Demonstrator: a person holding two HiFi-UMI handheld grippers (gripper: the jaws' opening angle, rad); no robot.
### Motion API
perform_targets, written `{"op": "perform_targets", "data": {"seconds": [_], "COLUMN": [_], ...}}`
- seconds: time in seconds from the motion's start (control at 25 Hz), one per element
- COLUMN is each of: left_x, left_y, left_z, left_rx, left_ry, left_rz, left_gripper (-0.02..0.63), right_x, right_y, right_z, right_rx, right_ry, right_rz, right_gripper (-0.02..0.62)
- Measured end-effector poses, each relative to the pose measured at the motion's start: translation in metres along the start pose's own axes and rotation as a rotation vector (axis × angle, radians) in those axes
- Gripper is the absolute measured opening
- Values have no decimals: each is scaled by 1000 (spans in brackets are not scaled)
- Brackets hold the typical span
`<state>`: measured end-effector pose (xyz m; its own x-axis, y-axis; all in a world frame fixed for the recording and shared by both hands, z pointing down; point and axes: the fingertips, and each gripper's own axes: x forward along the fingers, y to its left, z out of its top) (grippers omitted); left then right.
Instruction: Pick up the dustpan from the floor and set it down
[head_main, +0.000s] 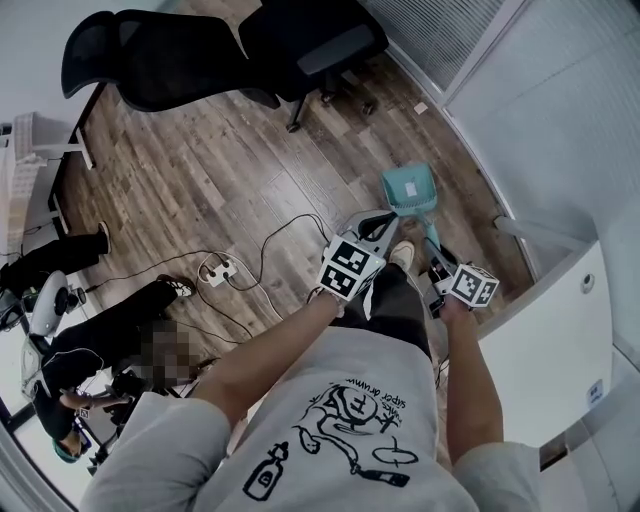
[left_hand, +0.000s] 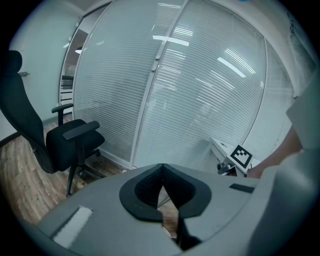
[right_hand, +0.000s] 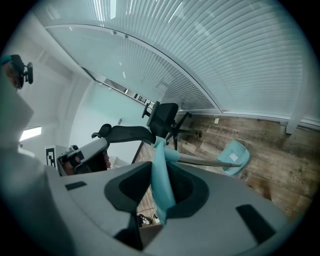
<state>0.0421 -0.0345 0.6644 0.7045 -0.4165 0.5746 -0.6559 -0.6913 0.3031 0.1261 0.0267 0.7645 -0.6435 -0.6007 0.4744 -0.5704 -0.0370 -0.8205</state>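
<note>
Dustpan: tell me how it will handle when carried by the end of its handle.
Probably light: the dustpan looks like thin teal plastic. Likely pan-heavy and swingy, since the right gripper clamps only the top end of its long handle. The smooth grip might twist in the jaws.

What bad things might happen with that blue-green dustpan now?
1. The right claw pinches only the top end of the teal plastic long-handled dustpan, so its pan, far out on the pole, might twist or slip free.
2. The pan is close to the glass wall and might bump it.
3. A white power strip lies on the floor near the person's shoe: a trip hazard.
</note>
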Motion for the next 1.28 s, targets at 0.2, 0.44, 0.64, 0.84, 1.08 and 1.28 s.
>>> {"op": "perform_targets", "data": {"seconds": [0.2,0.44,0.64,0.84,1.08,1.28], "left_x": [-1,-4,-4,-5,-7,-11], "left_y": [-7,-8,-8,-11,-16,-20], "left_z": [-2,-4,-2,0,3,8], "left_rx": [3,3,6,12,20,24], "left_ry": [0,1,3,4,5,-4], "left_rz": [-7,-10,-12,-19,-25,-28], "left_gripper": [-6,-6,-6,-6,-6,-6], "right_x": [-8,-14,-16,-19,-28,-37], "right_y": [-6,-11,-18,-21,-29,-27], "right_z": [-12,-19,-22,-24,-22,-9], "right_rx": [17,-16,-64,-100,-161,-206], "right_ry": [6,33,72,104,134,121], "right_rz": [0,-42,-92,-134,-215,-248], "right_gripper": [71,103,112,155,201,207]}}
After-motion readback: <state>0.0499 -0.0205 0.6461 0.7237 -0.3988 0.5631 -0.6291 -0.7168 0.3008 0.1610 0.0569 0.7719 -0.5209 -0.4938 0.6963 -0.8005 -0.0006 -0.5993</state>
